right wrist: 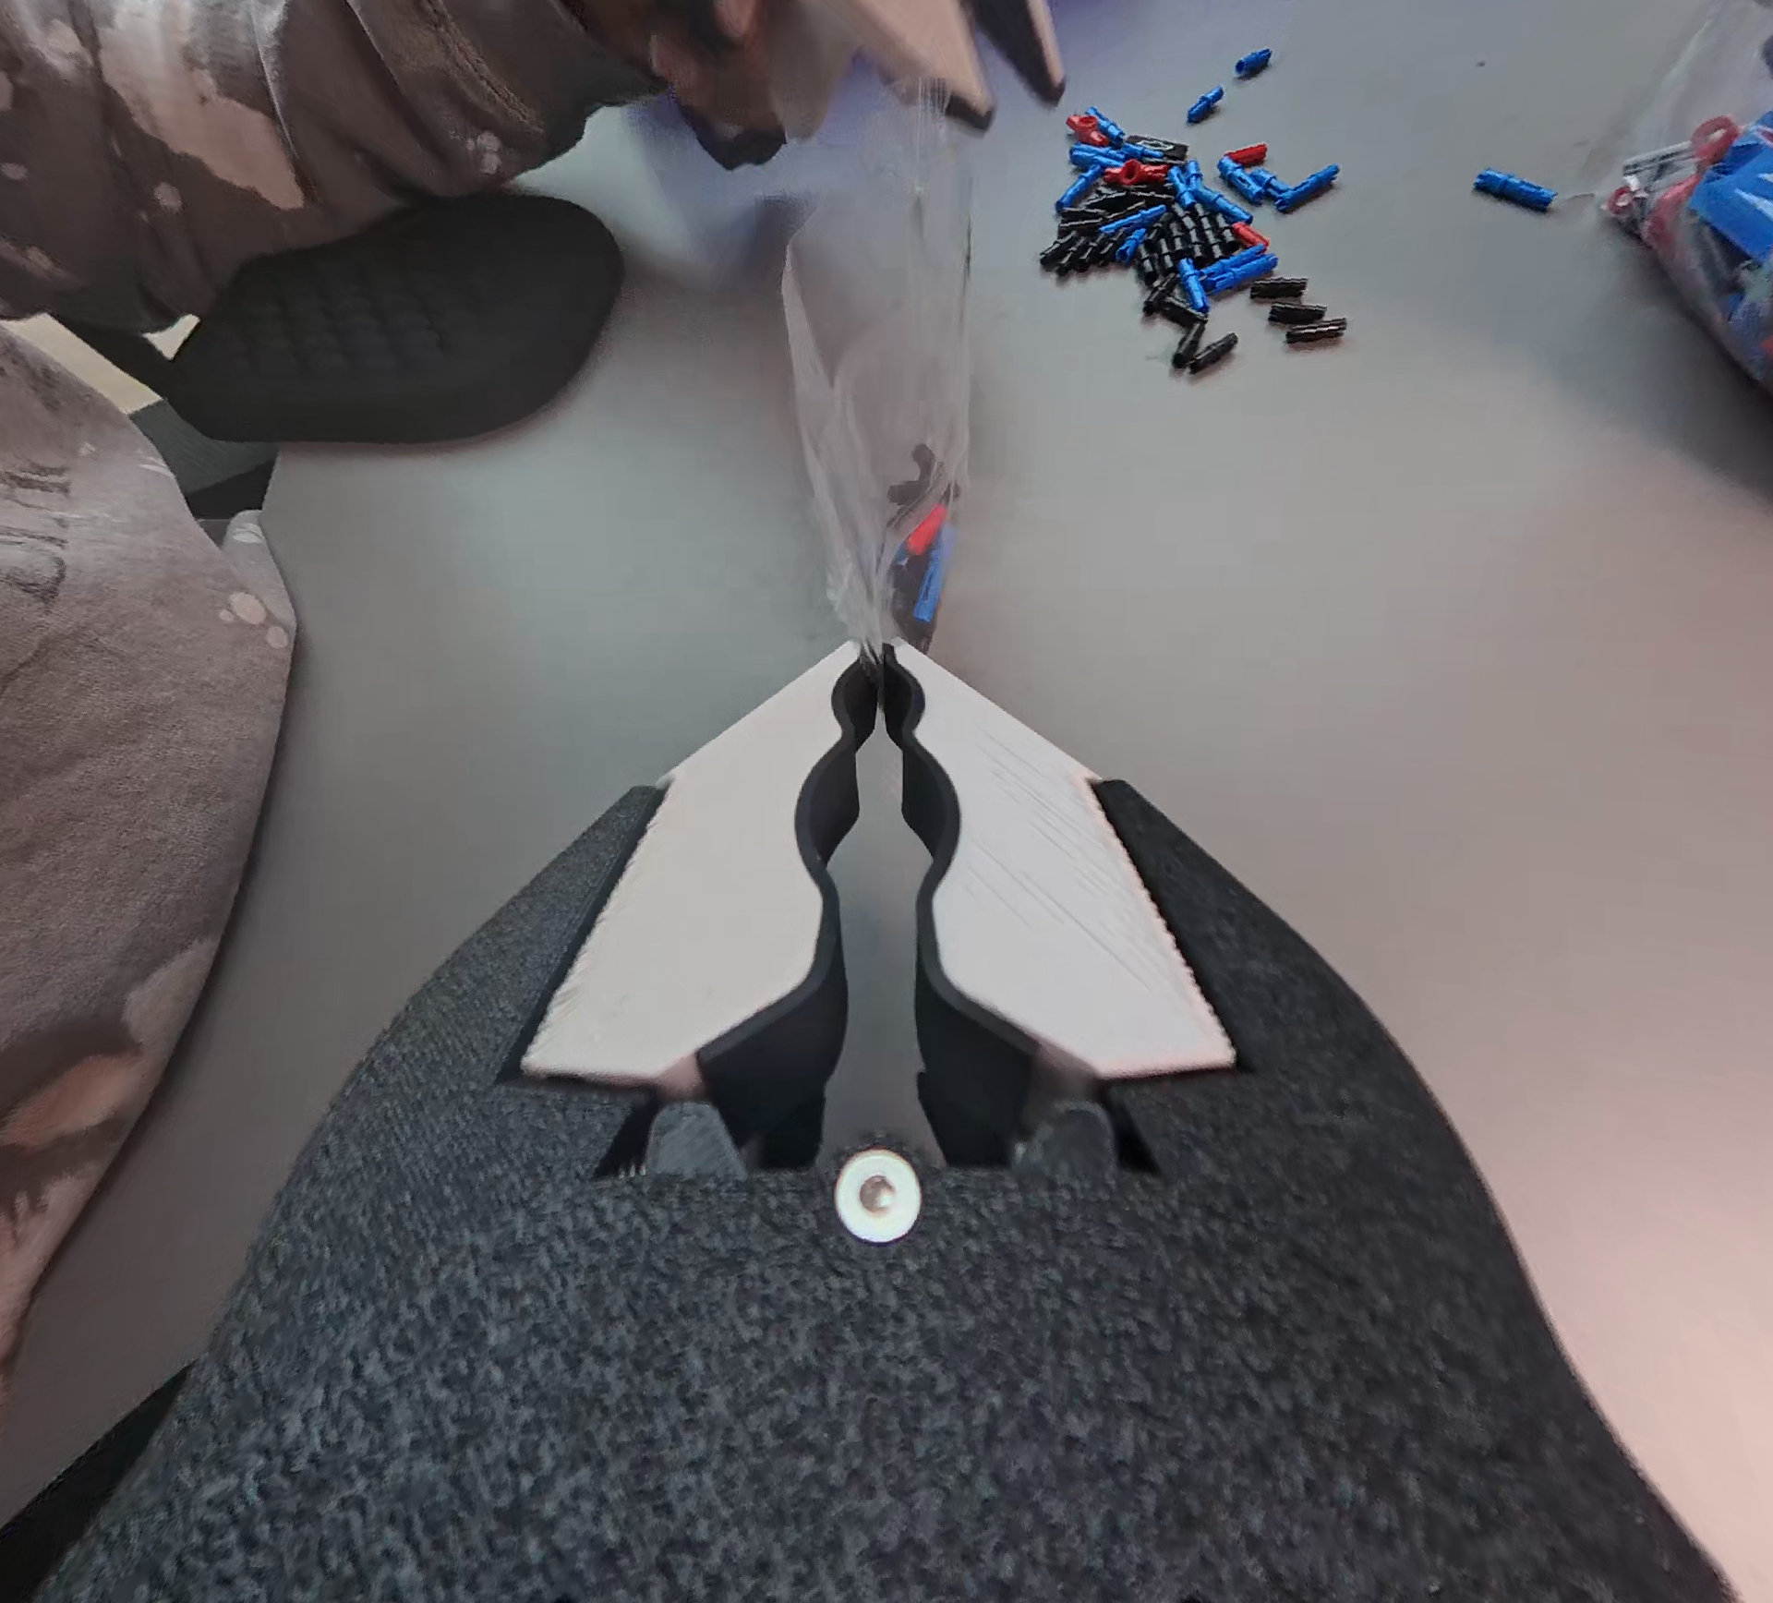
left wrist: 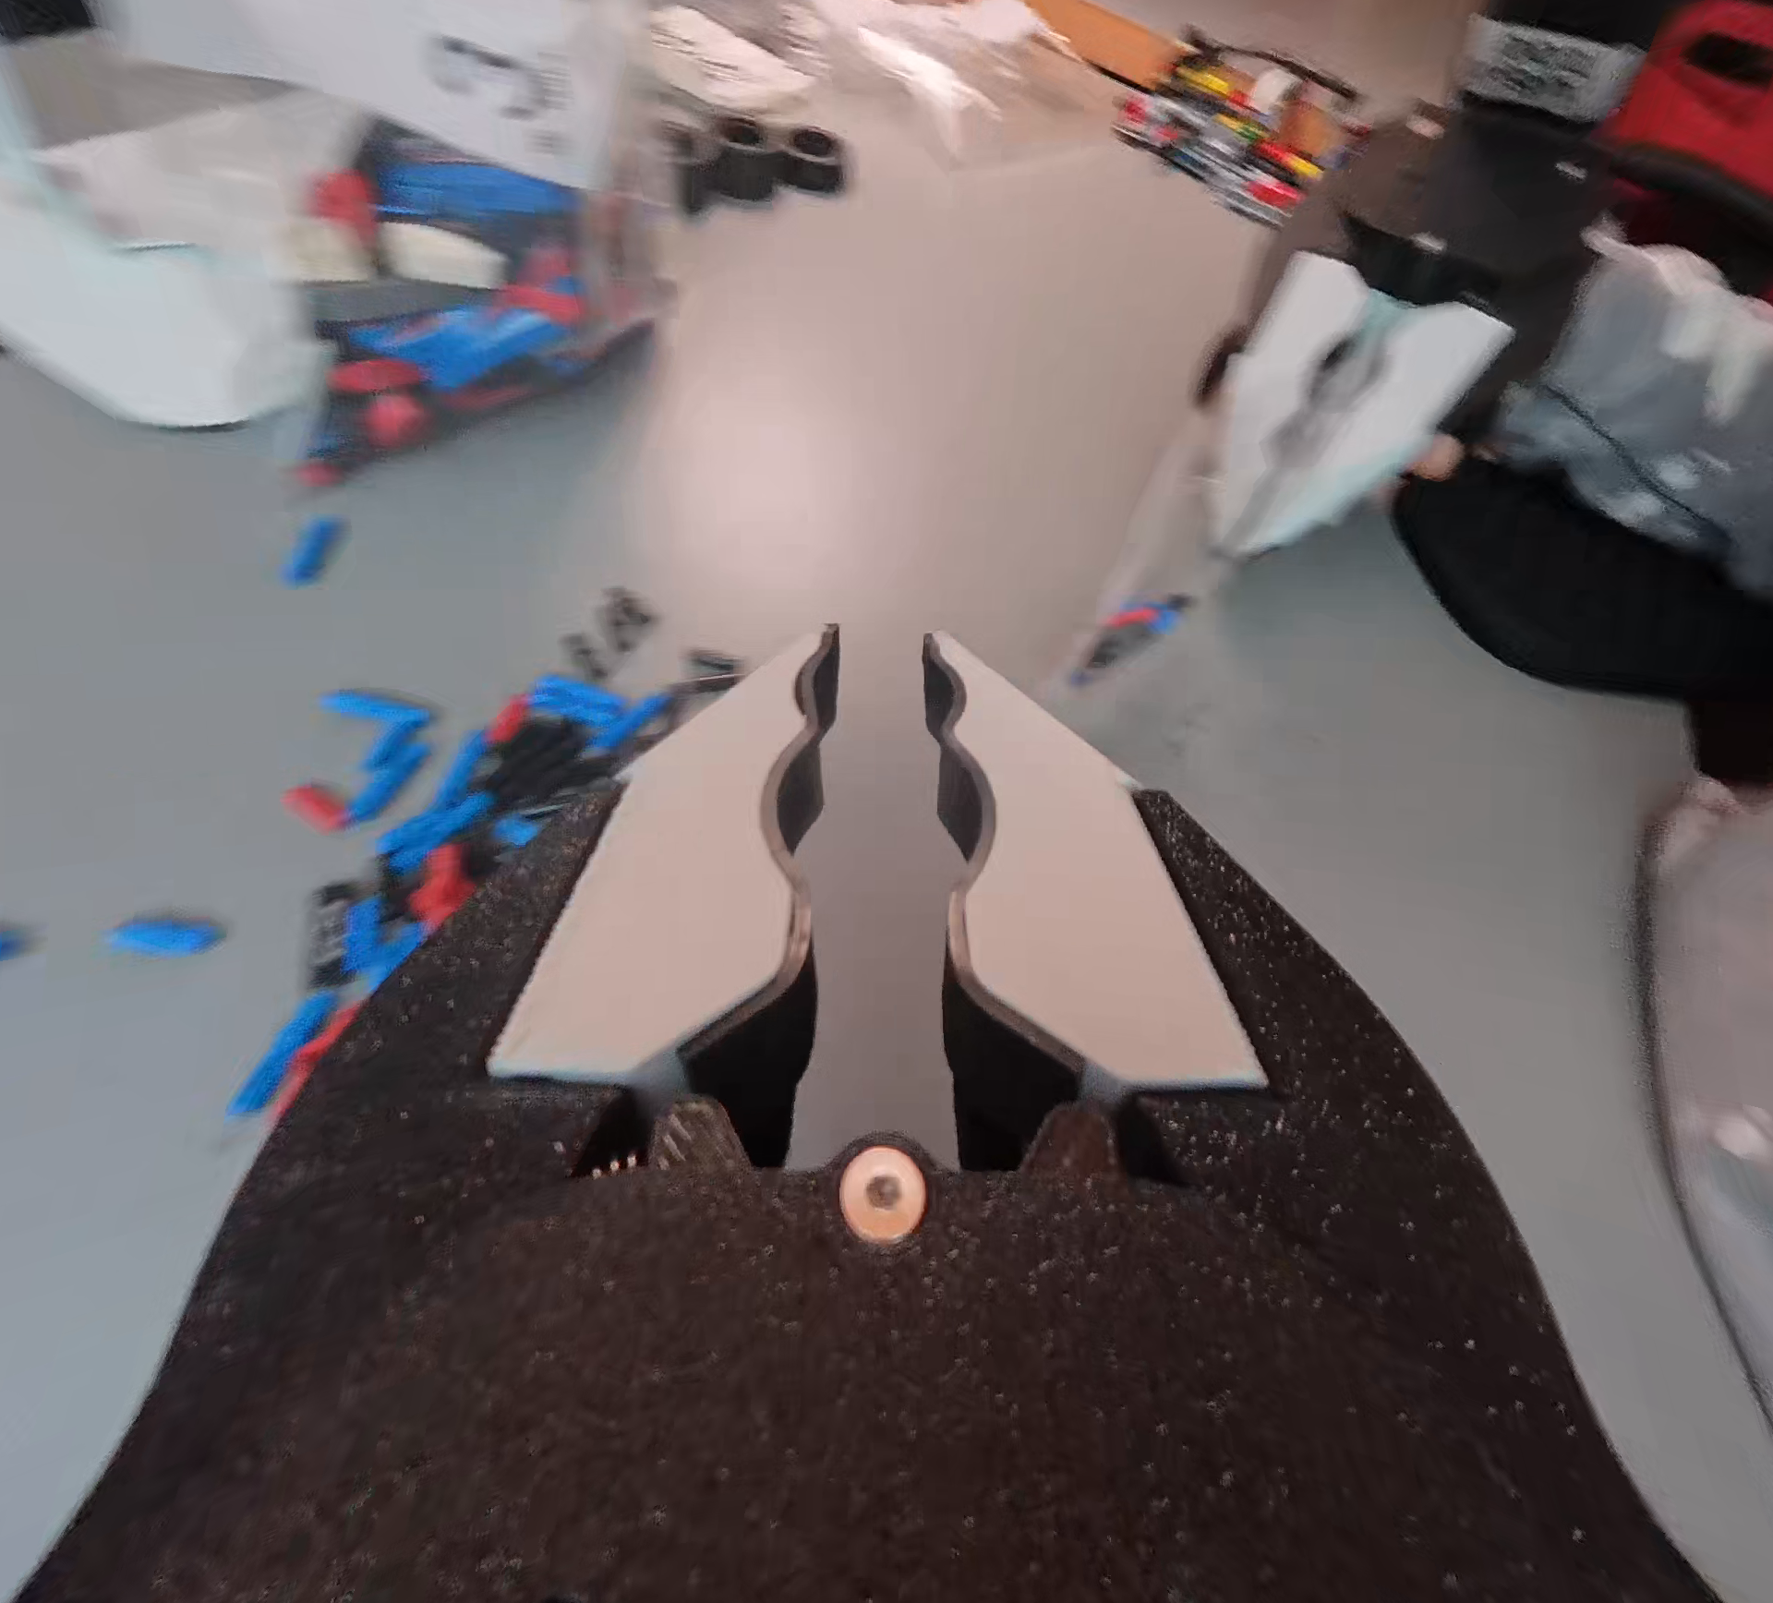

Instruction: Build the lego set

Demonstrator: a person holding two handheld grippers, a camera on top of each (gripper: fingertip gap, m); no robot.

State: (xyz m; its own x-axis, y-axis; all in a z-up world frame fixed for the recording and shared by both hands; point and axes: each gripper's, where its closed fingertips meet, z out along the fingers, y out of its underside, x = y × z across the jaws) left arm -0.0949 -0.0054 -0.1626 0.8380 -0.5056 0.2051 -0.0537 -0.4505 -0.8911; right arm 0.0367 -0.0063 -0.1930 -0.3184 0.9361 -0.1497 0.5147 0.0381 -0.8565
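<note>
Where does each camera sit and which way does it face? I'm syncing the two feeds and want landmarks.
Left wrist view: sits on the left gripper, looks forward over the grey table at a blurred box, bags and black tyres; its own two fingers, apart and empty.
Right wrist view: sits on the right gripper, looks along the table; its fingertips pinch a clear bag, with the other gripper and a sleeve above.
Shared: the pile of blue, black and red pins.

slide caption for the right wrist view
Right tool pinches a clear bag of pins; loose pin pile lies on grey table.
</note>
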